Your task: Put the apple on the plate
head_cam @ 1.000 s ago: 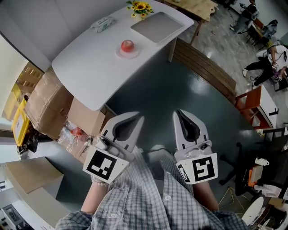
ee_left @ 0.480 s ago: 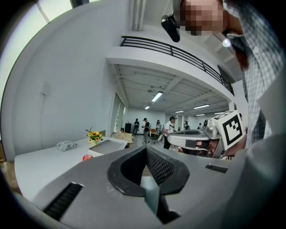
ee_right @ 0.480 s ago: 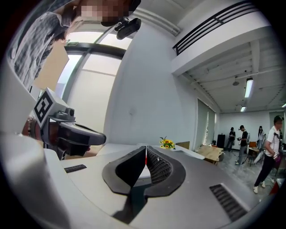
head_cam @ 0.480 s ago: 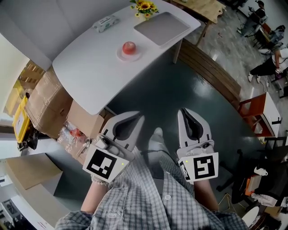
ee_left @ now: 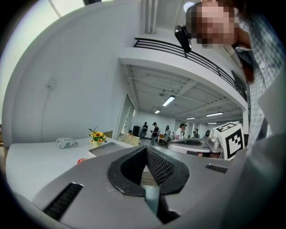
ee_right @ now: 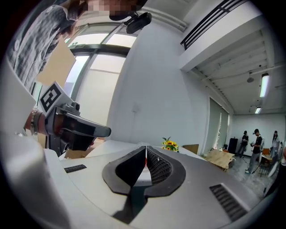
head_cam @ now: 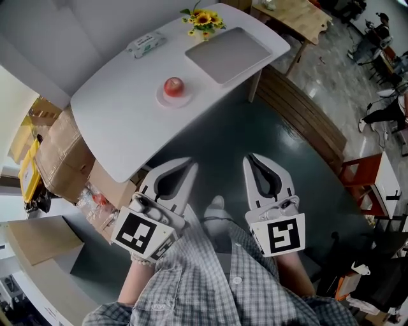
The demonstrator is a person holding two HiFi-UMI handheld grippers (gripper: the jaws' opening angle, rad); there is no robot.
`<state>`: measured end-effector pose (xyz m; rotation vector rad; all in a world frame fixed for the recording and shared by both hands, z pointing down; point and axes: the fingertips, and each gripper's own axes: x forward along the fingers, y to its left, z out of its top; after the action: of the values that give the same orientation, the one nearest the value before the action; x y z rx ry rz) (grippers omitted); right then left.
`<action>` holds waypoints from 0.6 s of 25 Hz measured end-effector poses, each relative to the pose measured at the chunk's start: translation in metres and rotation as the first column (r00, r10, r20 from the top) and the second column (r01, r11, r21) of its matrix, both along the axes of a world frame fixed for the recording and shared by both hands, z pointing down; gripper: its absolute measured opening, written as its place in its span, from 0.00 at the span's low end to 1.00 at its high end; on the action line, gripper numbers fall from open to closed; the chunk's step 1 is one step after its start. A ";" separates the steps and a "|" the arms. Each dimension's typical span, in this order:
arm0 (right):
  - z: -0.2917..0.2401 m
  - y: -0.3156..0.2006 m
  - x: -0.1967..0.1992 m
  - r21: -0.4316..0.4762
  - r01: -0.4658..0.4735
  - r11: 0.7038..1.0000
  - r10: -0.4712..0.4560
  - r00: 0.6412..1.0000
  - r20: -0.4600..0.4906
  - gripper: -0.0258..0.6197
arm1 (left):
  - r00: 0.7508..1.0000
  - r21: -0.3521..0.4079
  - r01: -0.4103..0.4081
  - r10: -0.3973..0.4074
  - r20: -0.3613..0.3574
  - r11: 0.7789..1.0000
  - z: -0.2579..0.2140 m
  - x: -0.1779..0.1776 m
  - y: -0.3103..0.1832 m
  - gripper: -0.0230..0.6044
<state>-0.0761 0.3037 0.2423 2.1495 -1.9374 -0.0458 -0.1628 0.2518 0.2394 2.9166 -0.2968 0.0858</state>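
Note:
A red apple (head_cam: 173,85) sits on a small white plate (head_cam: 173,97) near the middle of the white table (head_cam: 121,121), far ahead of both grippers. My left gripper (head_cam: 191,167) and right gripper (head_cam: 250,159) are held side by side over the dark floor, short of the table's near edge, both shut with nothing between the jaws. In the left gripper view the apple (ee_left: 81,160) is a small red spot on the table (ee_left: 31,163), left of the shut left gripper (ee_left: 146,150). The right gripper (ee_right: 146,150) also shows its jaws together.
On the table's far side are a bunch of sunflowers (head_cam: 203,18), a tissue pack (head_cam: 145,43) and a grey mat (head_cam: 228,46). Cardboard boxes (head_cam: 64,149) stand under the table's left end. A wooden bench (head_cam: 299,105) and a red chair (head_cam: 360,172) are at the right.
The table and apple have slid lower and slightly left in the head view, so they are nearer. Both grippers stayed shut and side by side.

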 end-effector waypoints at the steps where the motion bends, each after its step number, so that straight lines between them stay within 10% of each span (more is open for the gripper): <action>1: 0.001 -0.003 0.008 -0.005 0.007 1.000 -0.007 1.000 -0.004 0.08 | 1.000 0.004 0.008 -0.008 0.002 1.000 -0.001 0.008 -0.002 0.05; 15: 0.013 -0.023 0.092 0.007 0.056 0.998 -0.056 0.998 0.010 0.08 | 0.997 0.031 0.064 -0.066 0.037 0.997 0.006 0.082 -0.013 0.05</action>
<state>0.0155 0.2804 0.2557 2.1039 -2.0054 -0.0509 -0.0806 0.2384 0.2457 2.9344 -0.4021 0.1279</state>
